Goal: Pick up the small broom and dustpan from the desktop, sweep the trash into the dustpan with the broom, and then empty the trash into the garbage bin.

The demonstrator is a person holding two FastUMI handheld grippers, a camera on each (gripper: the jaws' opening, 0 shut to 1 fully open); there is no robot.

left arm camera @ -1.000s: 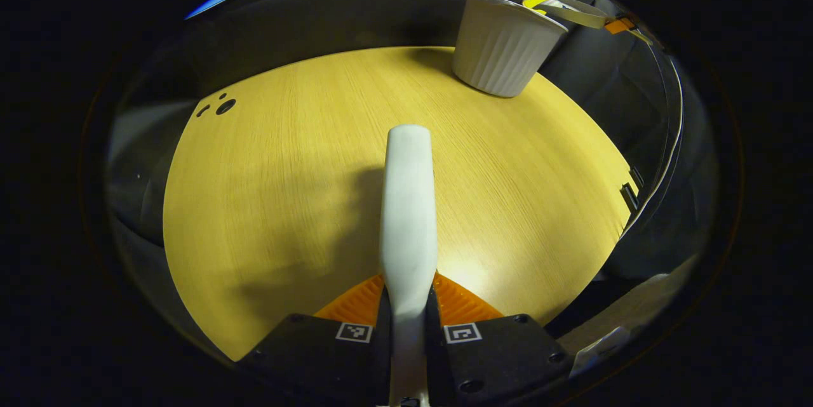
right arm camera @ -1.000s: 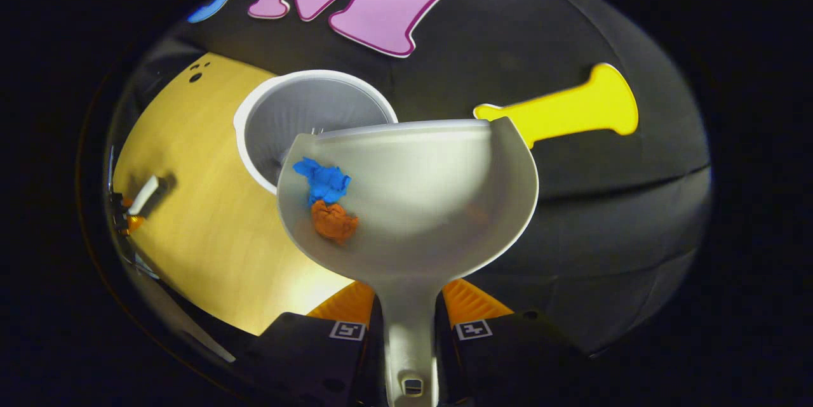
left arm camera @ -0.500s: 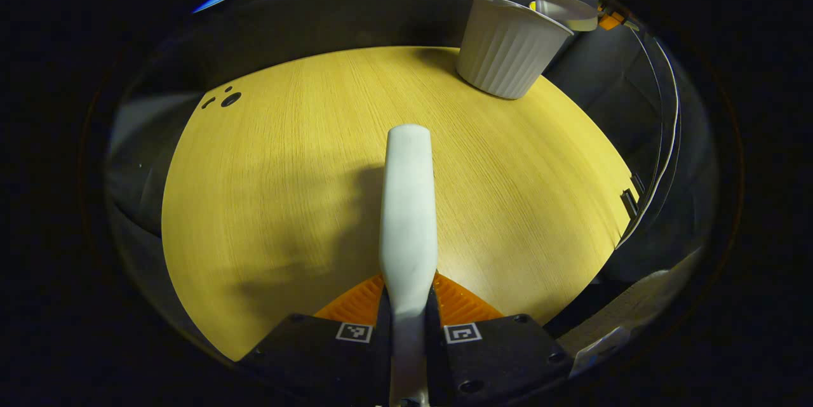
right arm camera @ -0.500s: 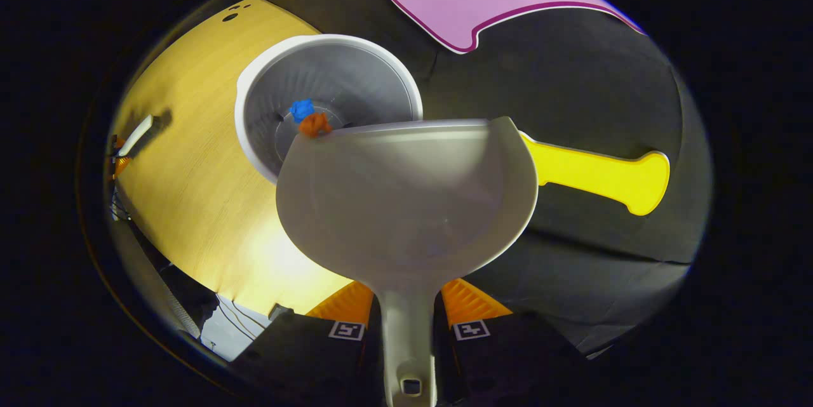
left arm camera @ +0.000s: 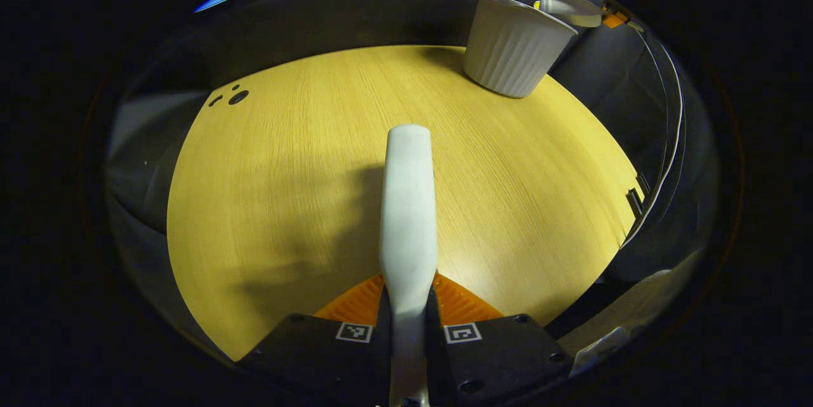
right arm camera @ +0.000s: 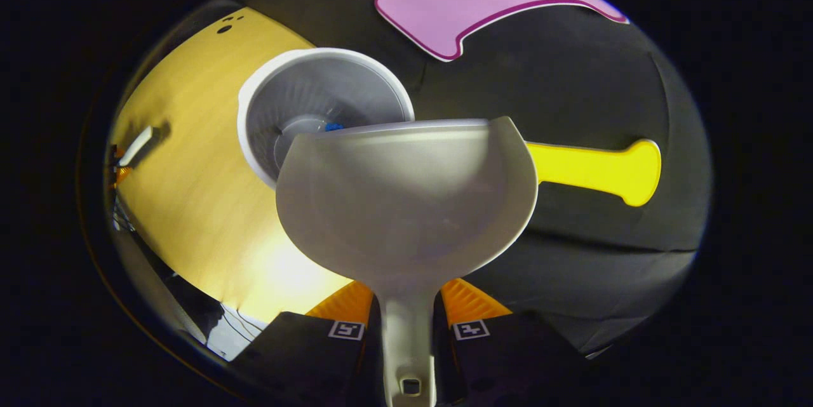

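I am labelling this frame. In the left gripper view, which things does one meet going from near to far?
left gripper → broom handle → wooden desktop → garbage bin → dustpan

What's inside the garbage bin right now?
Inside the garbage bin, a speck of blue trash shows at the bottom; the dustpan rim covers the rest.

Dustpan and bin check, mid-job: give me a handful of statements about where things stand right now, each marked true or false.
1. The dustpan still holds trash. False: its scoop is bare.
2. The right claw is shut on the dustpan's handle. True.
3. The garbage bin lies tipped over. False: it stands upright on the desktop.
4. The left claw is shut on the broom. True.
5. A blue scrap lies inside the bin. True.
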